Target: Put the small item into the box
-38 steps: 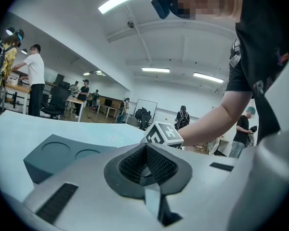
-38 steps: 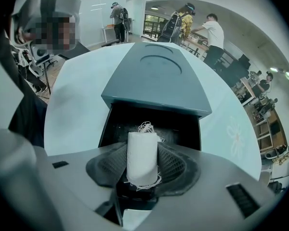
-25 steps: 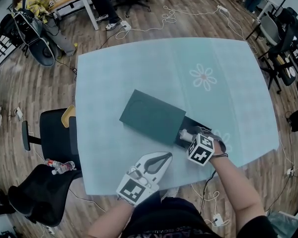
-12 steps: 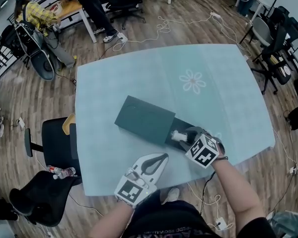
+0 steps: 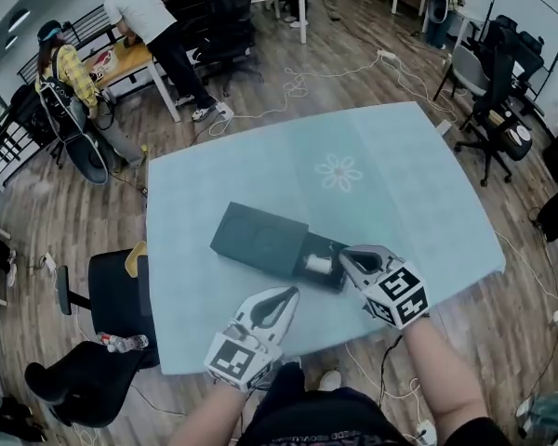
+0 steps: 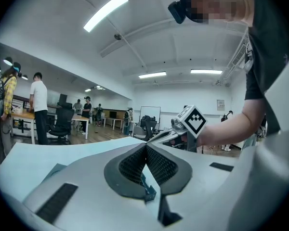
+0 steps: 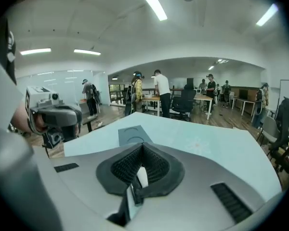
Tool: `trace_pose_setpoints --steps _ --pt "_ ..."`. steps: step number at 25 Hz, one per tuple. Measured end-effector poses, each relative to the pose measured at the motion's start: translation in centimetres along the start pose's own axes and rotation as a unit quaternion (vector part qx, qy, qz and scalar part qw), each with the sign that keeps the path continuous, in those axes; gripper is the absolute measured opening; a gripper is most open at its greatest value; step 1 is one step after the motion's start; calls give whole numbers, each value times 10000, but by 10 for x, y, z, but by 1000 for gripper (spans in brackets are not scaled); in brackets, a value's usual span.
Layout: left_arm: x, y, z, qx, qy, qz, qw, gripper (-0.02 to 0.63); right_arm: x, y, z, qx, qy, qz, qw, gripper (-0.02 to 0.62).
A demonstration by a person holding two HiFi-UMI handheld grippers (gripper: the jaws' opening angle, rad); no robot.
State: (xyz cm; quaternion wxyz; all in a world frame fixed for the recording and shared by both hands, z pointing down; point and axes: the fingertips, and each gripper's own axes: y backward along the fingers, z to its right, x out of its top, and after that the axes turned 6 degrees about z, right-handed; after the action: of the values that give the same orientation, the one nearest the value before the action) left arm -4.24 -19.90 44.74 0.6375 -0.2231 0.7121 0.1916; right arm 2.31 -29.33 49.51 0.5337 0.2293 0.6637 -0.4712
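A dark flat box (image 5: 259, 239) lies on the pale blue table (image 5: 400, 184), its inner tray (image 5: 333, 269) slid out toward me. A small white item (image 5: 314, 266) lies in that tray. My right gripper (image 5: 346, 256) is just right of the tray, jaws shut with nothing between them, apart from the item. My left gripper (image 5: 291, 293) hovers near the table's front edge below the box, shut and empty. In the right gripper view the jaws (image 7: 142, 146) meet and the box (image 7: 131, 135) lies ahead. The left gripper view shows closed jaws (image 6: 145, 146) and the right gripper (image 6: 189, 123) beyond.
A black office chair (image 5: 112, 291) stands at the table's left side, with a plastic bottle (image 5: 126, 343) on another seat. Cables trail on the wood floor (image 5: 298, 86). People work at a desk (image 5: 130, 59) at the far left. More chairs (image 5: 488, 91) stand to the right.
My right gripper stood open at the white item in the tray; it has drawn back a little to the right and shut empty. The item stays in the tray. The left gripper barely moved.
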Motion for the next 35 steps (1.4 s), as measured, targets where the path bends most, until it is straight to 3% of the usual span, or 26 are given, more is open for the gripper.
trace_pose_setpoints --steps 5,10,16,22,35 --pt "26 7 16 135 -179 177 9996 34 42 54 -17 -78 -320 824 9961 20" --pt "35 14 45 283 -172 232 9992 34 56 107 -38 -115 -271 1258 9916 20" --pt "40 28 86 423 -143 266 9986 34 46 158 -53 -65 -169 1349 9907 20" --pt "32 41 104 478 -42 207 9986 34 34 174 -69 -11 -299 1308 9910 18" --pt "6 65 103 48 155 -84 9998 34 13 158 -119 -172 -566 1394 9885 18"
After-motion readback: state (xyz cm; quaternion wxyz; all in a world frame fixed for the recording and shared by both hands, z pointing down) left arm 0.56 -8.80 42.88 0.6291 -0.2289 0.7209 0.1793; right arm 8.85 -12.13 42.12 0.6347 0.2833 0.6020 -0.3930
